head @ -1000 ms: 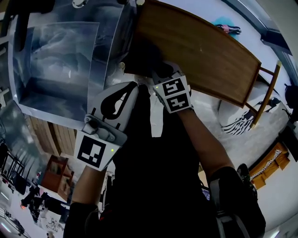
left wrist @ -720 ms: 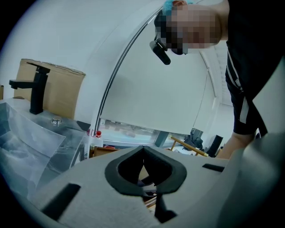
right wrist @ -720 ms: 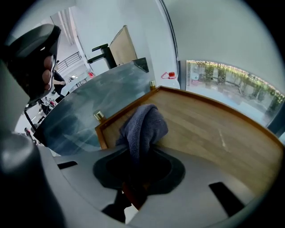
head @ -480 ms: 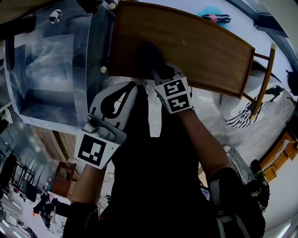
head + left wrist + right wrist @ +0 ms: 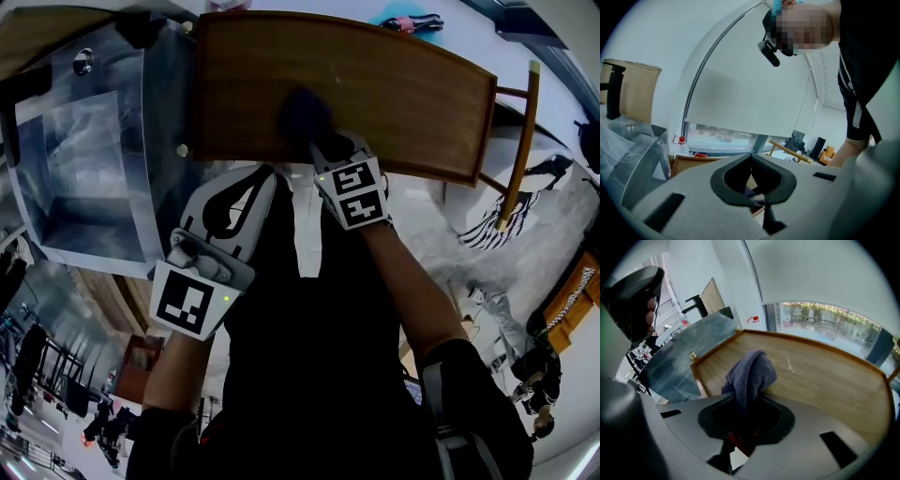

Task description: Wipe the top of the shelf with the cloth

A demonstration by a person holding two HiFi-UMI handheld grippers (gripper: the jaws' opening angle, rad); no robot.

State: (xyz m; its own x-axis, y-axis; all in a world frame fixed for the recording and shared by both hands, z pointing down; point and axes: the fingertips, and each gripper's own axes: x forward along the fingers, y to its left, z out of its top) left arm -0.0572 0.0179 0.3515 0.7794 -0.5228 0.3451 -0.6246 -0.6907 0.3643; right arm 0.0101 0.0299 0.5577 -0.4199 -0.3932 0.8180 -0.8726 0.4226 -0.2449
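The wooden shelf top (image 5: 412,89) spans the upper head view. A dark grey-blue cloth (image 5: 304,114) lies bunched on it near the front edge, a little right of the shelf's left end. My right gripper (image 5: 325,147) is shut on the cloth and presses it to the wood. In the right gripper view the cloth (image 5: 751,373) rises out of the right gripper (image 5: 746,430) onto the shelf top (image 5: 825,380). My left gripper (image 5: 265,176) hangs off the shelf, beside the right one, shut and holding nothing. The left gripper (image 5: 752,182) points at a white wall and window.
A clear, glassy box-like surface (image 5: 84,159) adjoins the shelf's left end, also in the right gripper view as a glassy surface (image 5: 677,357). A wooden pole frame (image 5: 520,131) stands off the right end. A teal item (image 5: 405,21) lies beyond the shelf's far edge.
The right gripper and cloth have slid rightward along the shelf top, away from its left corner. The left gripper has kept its place beside it.
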